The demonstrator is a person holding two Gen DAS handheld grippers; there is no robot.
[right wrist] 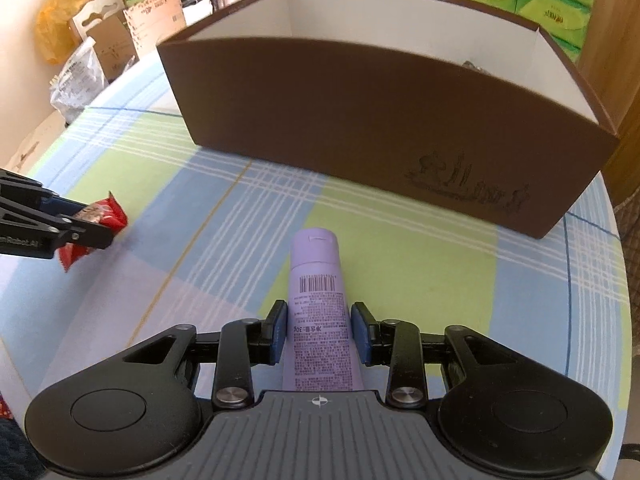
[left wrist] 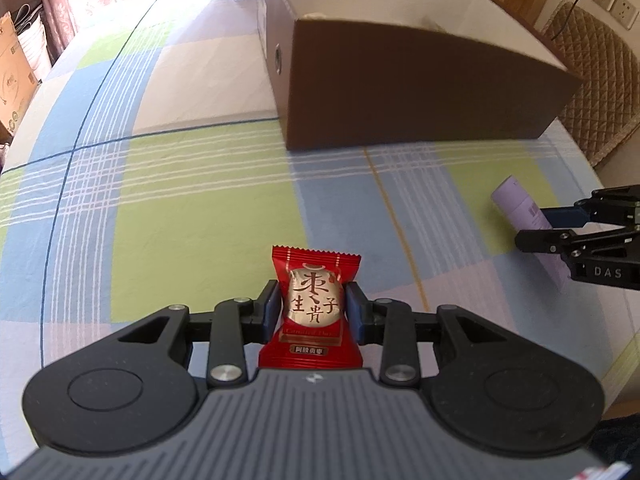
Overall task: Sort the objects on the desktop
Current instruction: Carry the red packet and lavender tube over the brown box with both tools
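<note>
Black hand-held gripper (left wrist: 313, 309), blue pads (left wrist: 273, 307)

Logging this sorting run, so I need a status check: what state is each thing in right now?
Left tongs: shut on the red snack packet.
Red snack packet: pinched at its sides between the pads.
Right tongs: shut on the purple tube.
Purple tube: cap closed, pointing forward toward the box.
Brown box: open-topped, standing on the checked tablecloth.
</note>
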